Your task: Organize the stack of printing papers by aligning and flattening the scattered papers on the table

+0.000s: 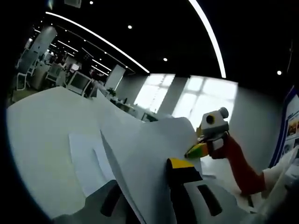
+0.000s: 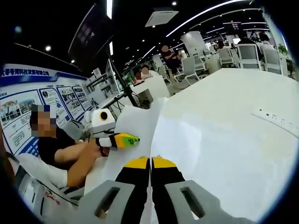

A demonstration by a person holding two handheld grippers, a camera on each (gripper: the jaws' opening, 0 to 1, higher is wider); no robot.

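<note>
both jaws pinch the papers point(image 2: 140, 126) – right gripper point(image 2: 150, 162) tight, left gripper point(image 1: 154, 163) half hidden behind sheets.

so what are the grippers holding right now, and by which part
Both grip the paper, lifted off the table: the right gripper and left gripper are each shut on its edge, at separate spots.

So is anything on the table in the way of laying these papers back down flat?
Nothing visible is. The papers are pinched in both grippers, and the table beside them looks bare.
</note>
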